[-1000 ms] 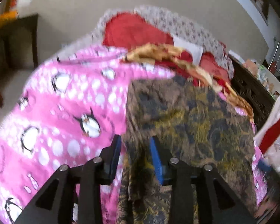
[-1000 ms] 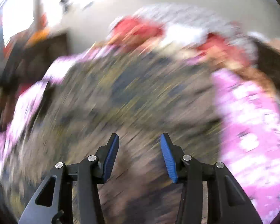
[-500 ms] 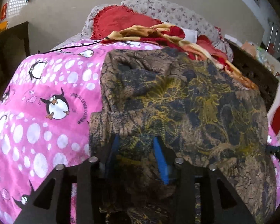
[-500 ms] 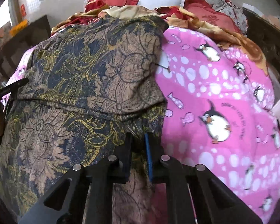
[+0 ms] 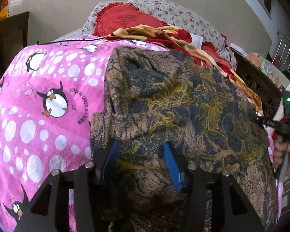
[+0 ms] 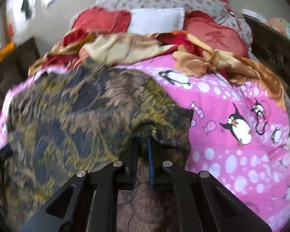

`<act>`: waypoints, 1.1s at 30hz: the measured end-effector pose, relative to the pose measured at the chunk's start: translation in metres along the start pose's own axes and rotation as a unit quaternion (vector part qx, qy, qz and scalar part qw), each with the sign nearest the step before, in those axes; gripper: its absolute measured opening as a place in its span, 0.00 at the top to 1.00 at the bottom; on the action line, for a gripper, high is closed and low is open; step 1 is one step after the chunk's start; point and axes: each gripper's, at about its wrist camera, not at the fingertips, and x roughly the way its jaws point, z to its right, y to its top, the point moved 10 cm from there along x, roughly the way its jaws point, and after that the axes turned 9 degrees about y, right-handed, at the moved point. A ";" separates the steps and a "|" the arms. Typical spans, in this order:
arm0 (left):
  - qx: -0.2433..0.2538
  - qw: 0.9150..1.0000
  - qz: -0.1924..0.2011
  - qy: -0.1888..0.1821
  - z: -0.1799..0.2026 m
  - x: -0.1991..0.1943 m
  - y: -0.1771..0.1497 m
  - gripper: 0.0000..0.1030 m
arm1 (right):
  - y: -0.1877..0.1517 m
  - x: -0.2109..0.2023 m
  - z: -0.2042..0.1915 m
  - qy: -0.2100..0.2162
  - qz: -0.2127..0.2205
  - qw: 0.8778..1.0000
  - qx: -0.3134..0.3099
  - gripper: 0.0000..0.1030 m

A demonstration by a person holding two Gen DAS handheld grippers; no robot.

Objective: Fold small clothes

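Garment (image 5: 183, 104) spread on the pink penguin blanket (image 5: 48, 100), mid-fold.
Left gripper (image 5: 140, 160) spread over its near hem; right gripper (image 6: 143, 154) pinches the opposite edge. Soft, limp cloth (likely light): grasp at hems or corners.

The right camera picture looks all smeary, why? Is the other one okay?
Right wrist view: motion blur smears the patterned cloth and the room's left side. Left wrist view: sharp, the penguin blanket prints crisp; fisheye bends both at the edges.
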 end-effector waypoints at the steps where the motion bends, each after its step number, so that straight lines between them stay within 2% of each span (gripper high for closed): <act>1: -0.004 1.000 0.000 -0.003 -0.001 0.000 0.000 0.50 | -0.001 -0.001 0.001 0.001 0.005 1.000 0.005 0.91; 7: -0.023 0.999 0.000 -0.023 -0.004 -0.002 0.000 0.50 | -0.004 -0.019 -0.003 0.008 -0.011 1.000 0.009 0.90; 11: -0.013 1.000 0.000 -0.011 -0.003 0.000 0.000 0.50 | 0.011 -0.046 -0.021 0.018 0.043 0.999 -0.007 0.87; 13: -0.011 1.000 0.000 -0.008 -0.004 -0.001 0.000 0.50 | 0.004 -0.043 -0.020 0.011 0.044 0.999 0.010 0.81; 15: -0.009 1.000 0.000 -0.007 -0.004 -0.002 -0.001 0.50 | -0.020 -0.026 -0.011 -0.021 0.005 1.000 0.012 0.81; 19: -0.008 1.000 0.000 -0.006 -0.004 -0.003 -0.002 0.50 | -0.032 -0.043 -0.014 -0.053 0.021 0.998 0.009 0.84; 21: -0.013 1.000 0.001 -0.018 -0.003 -0.004 0.000 0.48 | -0.032 -0.063 -0.031 -0.043 0.056 0.998 -0.002 0.83; 23: -0.033 0.998 0.004 -0.057 -0.006 -0.011 0.001 0.45 | -0.039 -0.070 -0.045 -0.019 0.063 0.997 -0.027 0.79; 24: -0.048 0.996 0.001 -0.071 -0.011 -0.016 -0.001 0.45 | -0.048 -0.065 -0.045 -0.025 0.048 0.998 -0.041 0.74; 26: -0.059 0.994 -0.003 -0.096 -0.022 -0.033 -0.010 0.45 | -0.075 -0.042 -0.028 -0.048 -0.014 0.997 -0.056 0.74; 28: -0.058 0.993 -0.009 -0.098 -0.030 -0.044 -0.016 0.45 | -0.082 -0.049 -0.022 -0.023 0.008 0.998 -0.058 0.73; 31: -0.060 0.995 -0.005 -0.084 -0.038 -0.058 -0.017 0.45 | -0.075 -0.061 -0.025 -0.035 0.000 0.998 -0.043 0.73; 33: -0.065 0.994 0.003 -0.086 -0.031 -0.062 -0.009 0.45 | -0.063 -0.076 -0.039 -0.036 0.027 0.998 -0.051 0.73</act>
